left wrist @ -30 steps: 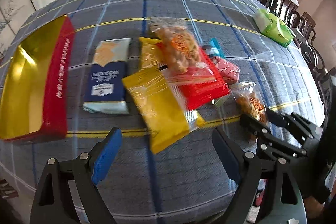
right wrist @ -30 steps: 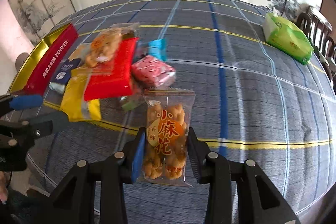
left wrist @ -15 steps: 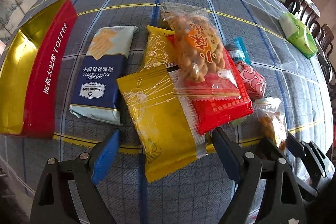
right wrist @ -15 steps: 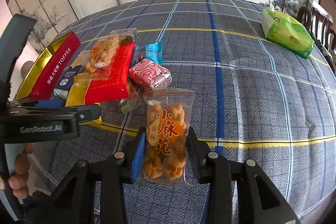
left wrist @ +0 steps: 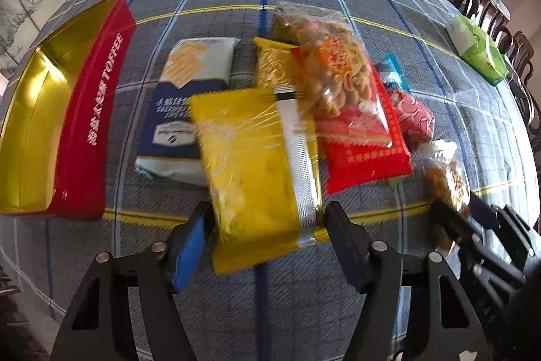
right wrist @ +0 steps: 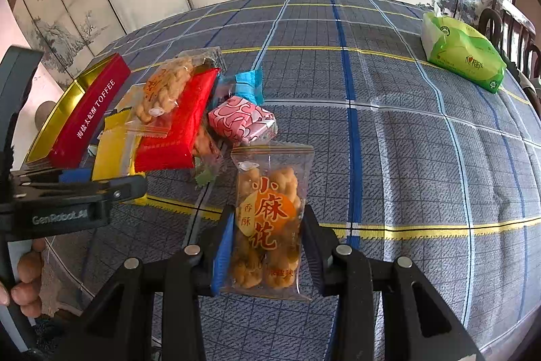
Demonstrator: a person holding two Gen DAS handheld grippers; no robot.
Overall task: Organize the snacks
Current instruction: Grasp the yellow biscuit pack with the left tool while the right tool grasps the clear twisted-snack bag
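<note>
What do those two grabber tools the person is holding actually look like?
Both are black plastic claws with two angled fingers joined by silver rivets. The left gripper and the right gripper each carry a blue pad on the inner face of one finger. Seen from the side, the left one bears white "GenRobot.AI" lettering. A bare hand holds it.

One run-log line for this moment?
left gripper: open, straddling yellow packet | right gripper: shut on fried twist bag | toffee box: empty

Two twist-snack bags, one toffee box
</note>
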